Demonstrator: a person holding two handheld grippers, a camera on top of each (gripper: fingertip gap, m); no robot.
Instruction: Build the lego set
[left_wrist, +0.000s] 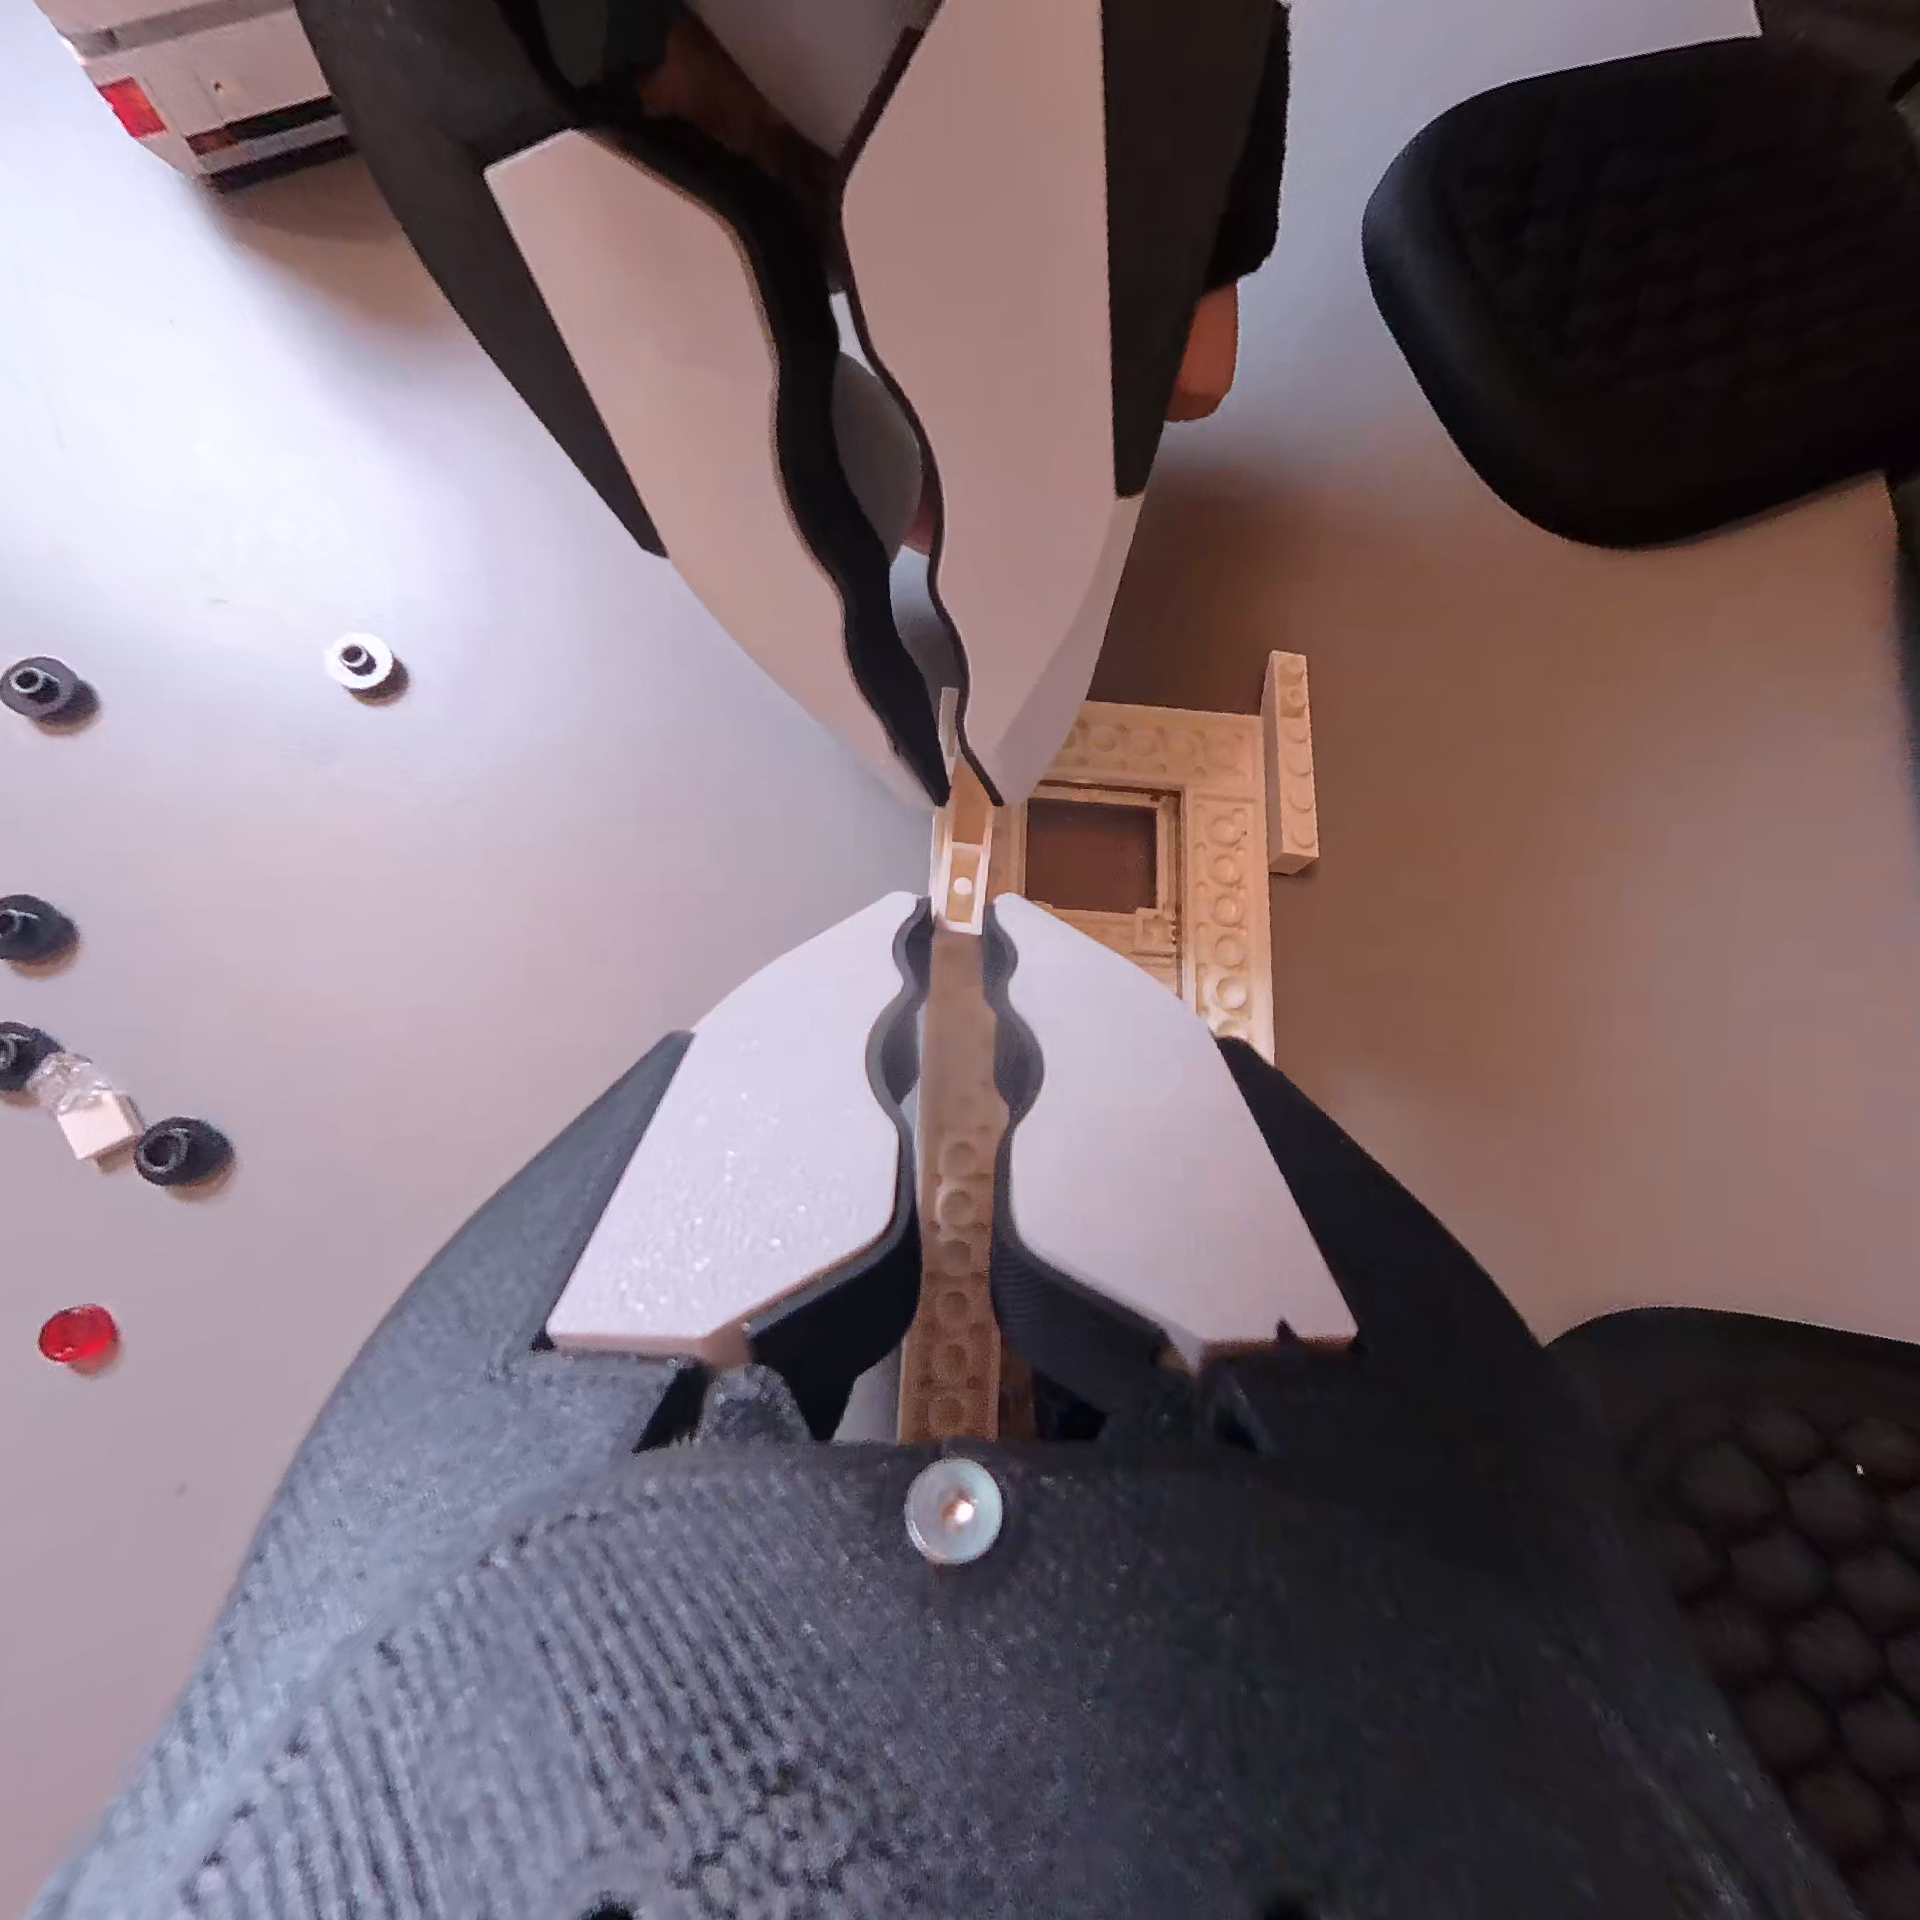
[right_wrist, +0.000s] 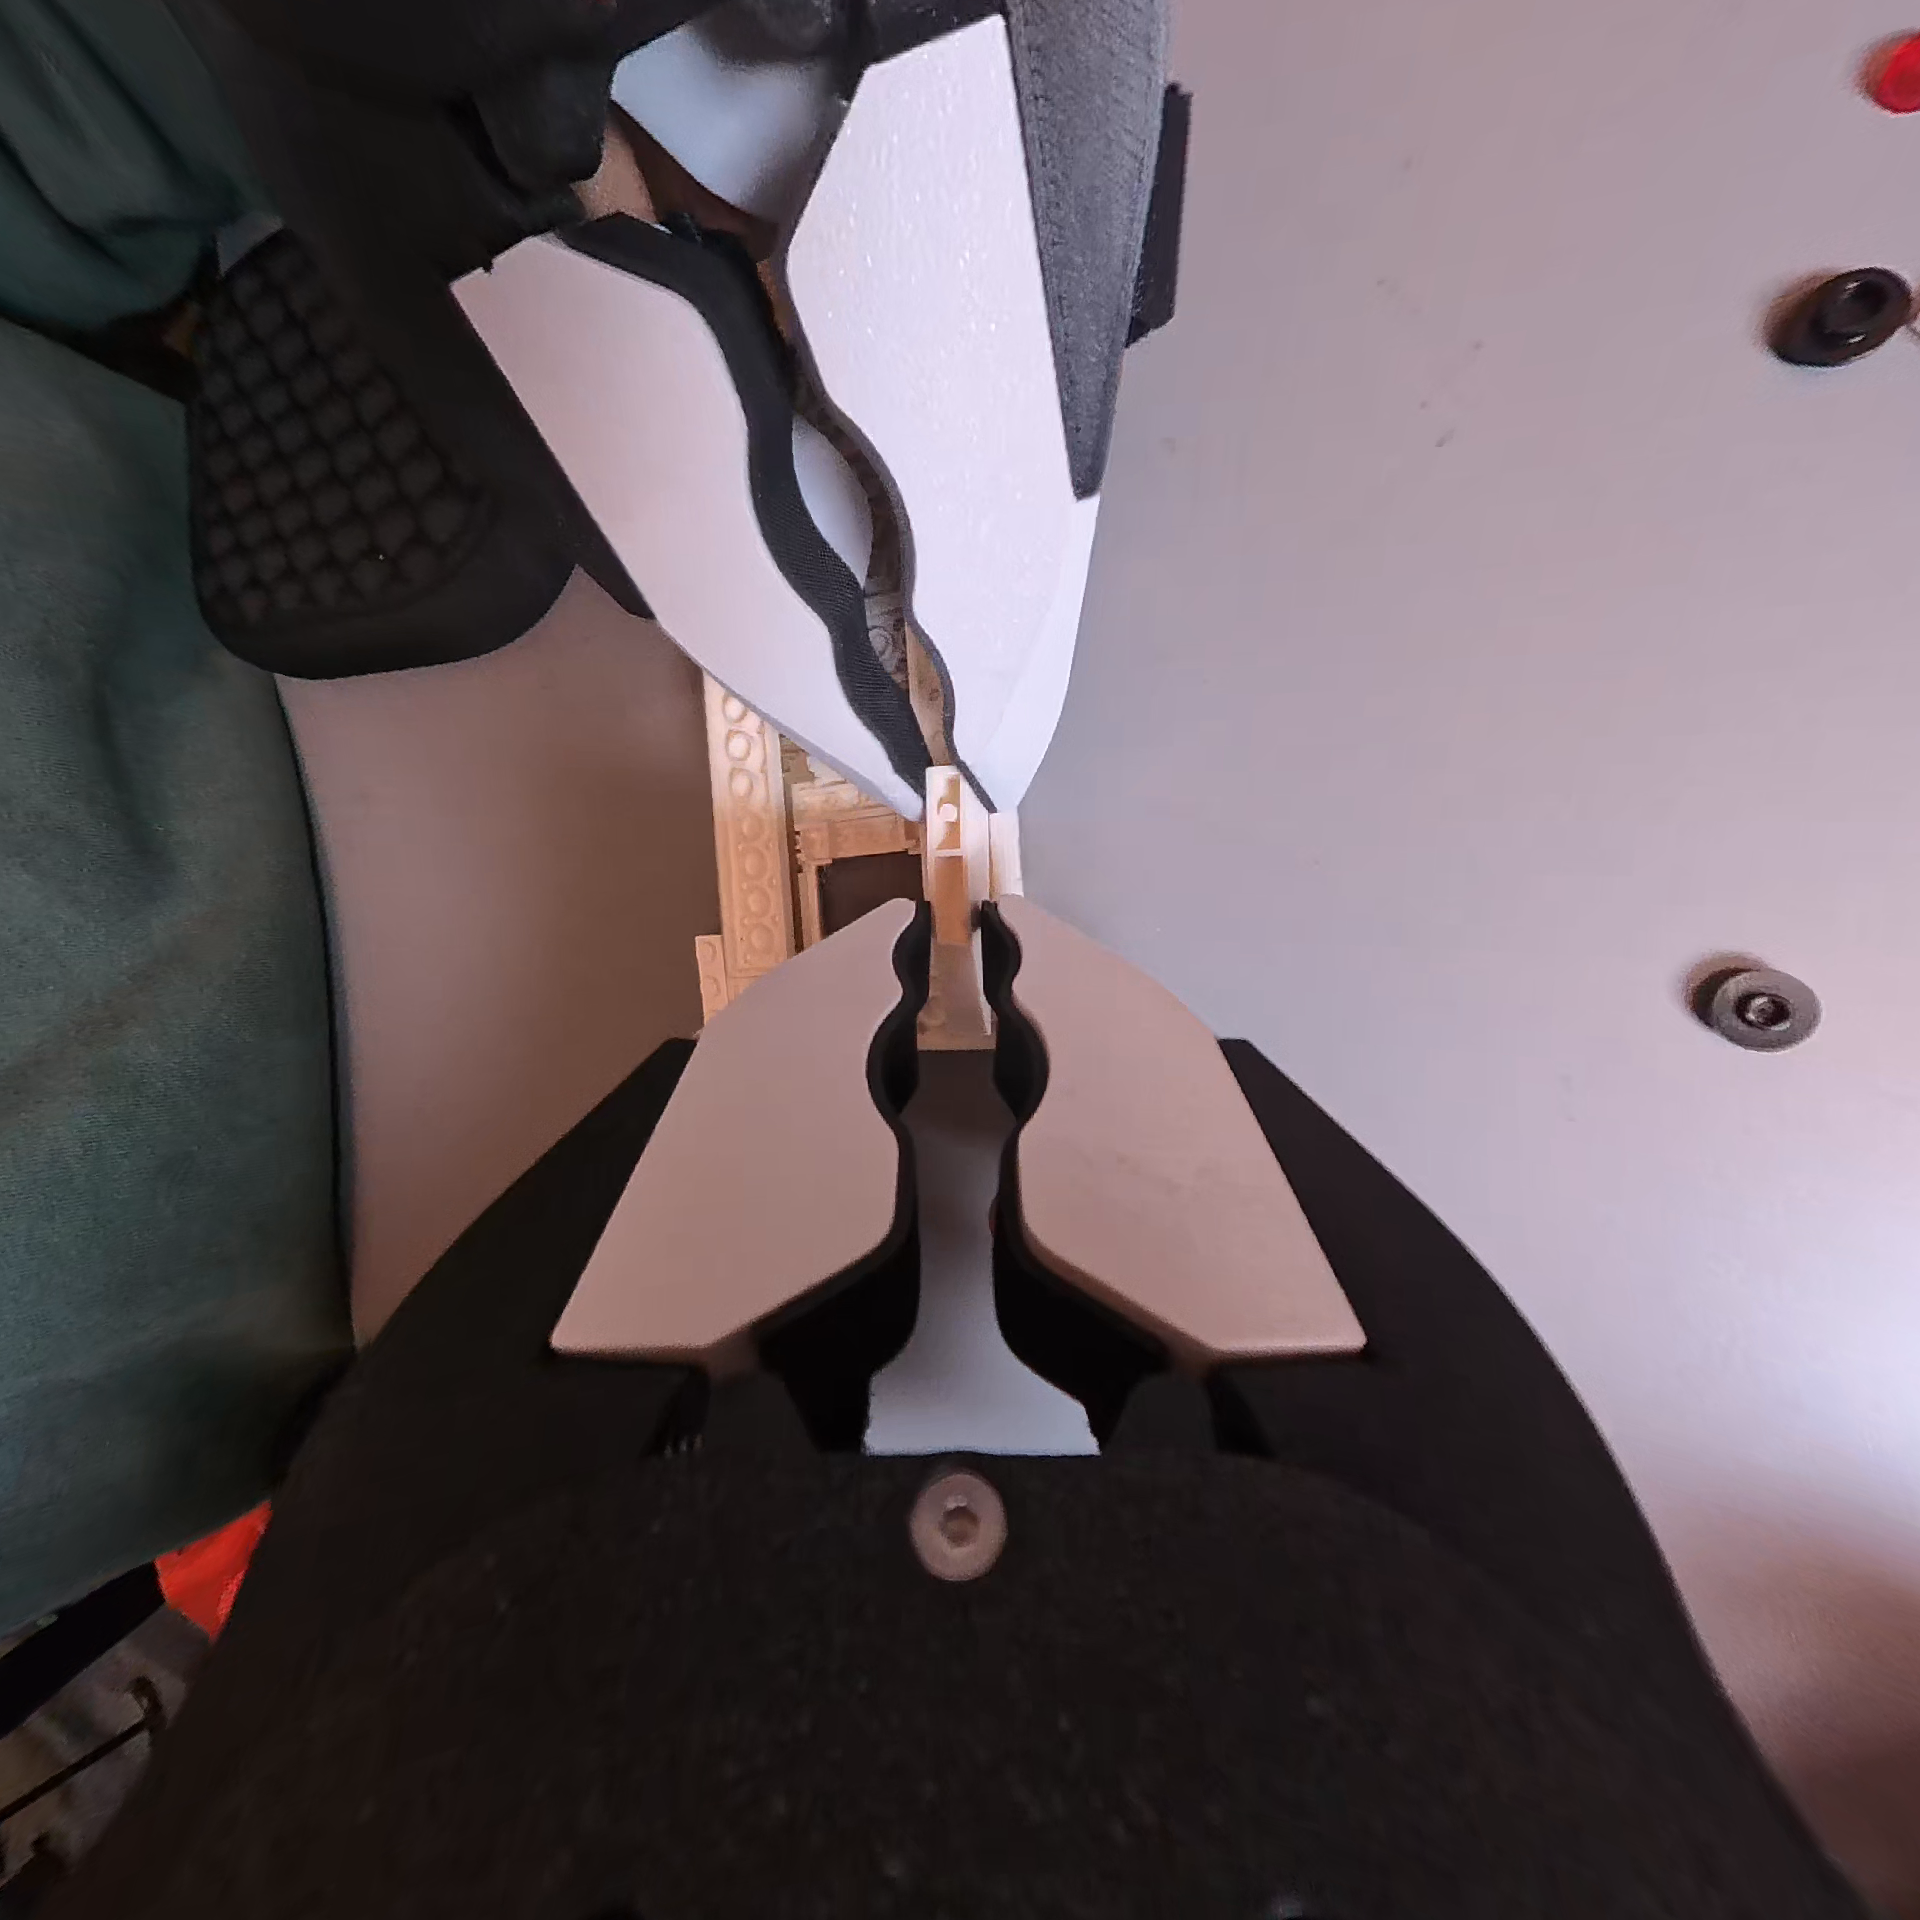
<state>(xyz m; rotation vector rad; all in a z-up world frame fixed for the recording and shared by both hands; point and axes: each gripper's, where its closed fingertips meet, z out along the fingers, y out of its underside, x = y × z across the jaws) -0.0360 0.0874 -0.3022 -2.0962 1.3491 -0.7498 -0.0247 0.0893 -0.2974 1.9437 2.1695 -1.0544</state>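
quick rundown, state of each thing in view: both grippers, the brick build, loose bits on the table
left gripper: shut on one end of the small white brick
right gripper: shut on its other end
small white brick: hollow underside showing, held between both grippers
cream brick frame: flat on table, square opening in the middle
black round pieces: loose on table
red round stud: loose on table

The cream brick frame (left_wrist: 1226, 883) is partly covered by both grippers' fingers, so its near side is hidden. A black office chair seat (left_wrist: 1662, 291) runs off the left wrist view's right edge, and a red round stud (right_wrist: 1896, 83) is clipped at the right wrist view's upper right corner.
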